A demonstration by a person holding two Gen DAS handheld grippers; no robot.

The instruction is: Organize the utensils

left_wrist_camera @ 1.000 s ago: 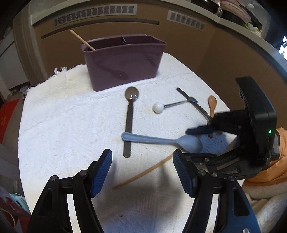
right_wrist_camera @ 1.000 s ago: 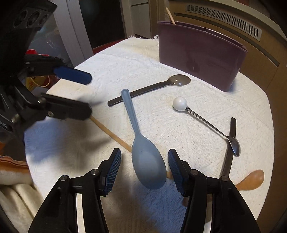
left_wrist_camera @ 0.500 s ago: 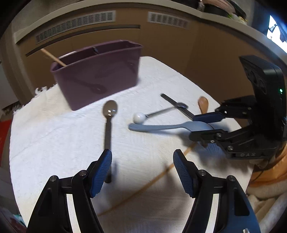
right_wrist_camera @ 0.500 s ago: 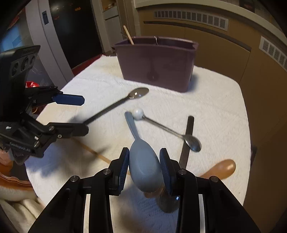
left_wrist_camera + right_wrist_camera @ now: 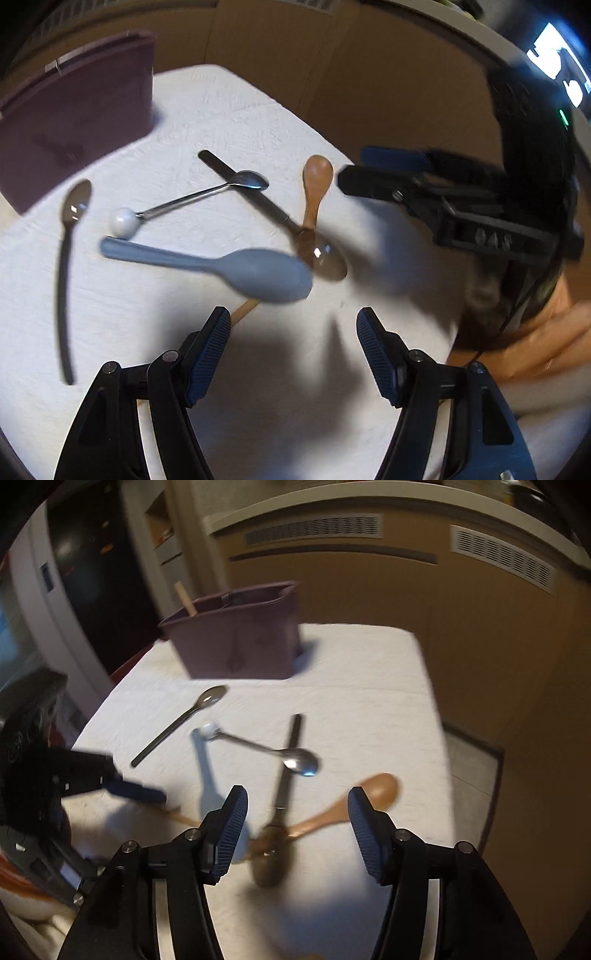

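Observation:
A light blue plastic spoon (image 5: 236,264) lies on the white cloth (image 5: 184,122), its bowl just ahead of my open, empty left gripper (image 5: 291,332). It also shows in the right wrist view (image 5: 207,771), partly behind the left finger. My right gripper (image 5: 295,812) is open and empty, above a dark spoon bowl (image 5: 271,860) and a wooden spoon (image 5: 354,801). A metal spoon with a white ball end (image 5: 188,201) crosses a dark flat utensil (image 5: 236,177). A purple utensil holder (image 5: 236,642) stands at the back with a wooden stick in it.
A dark long-handled spoon (image 5: 68,254) lies at the left. A wooden chopstick (image 5: 243,308) lies under the blue spoon. Brown cabinet fronts (image 5: 406,590) surround the table. The cloth's edge (image 5: 432,709) drops off at the right.
My right gripper has opened and let go of the blue spoon, which now lies on the cloth. Both views have swung right, and the right gripper has shifted toward the wooden spoon.

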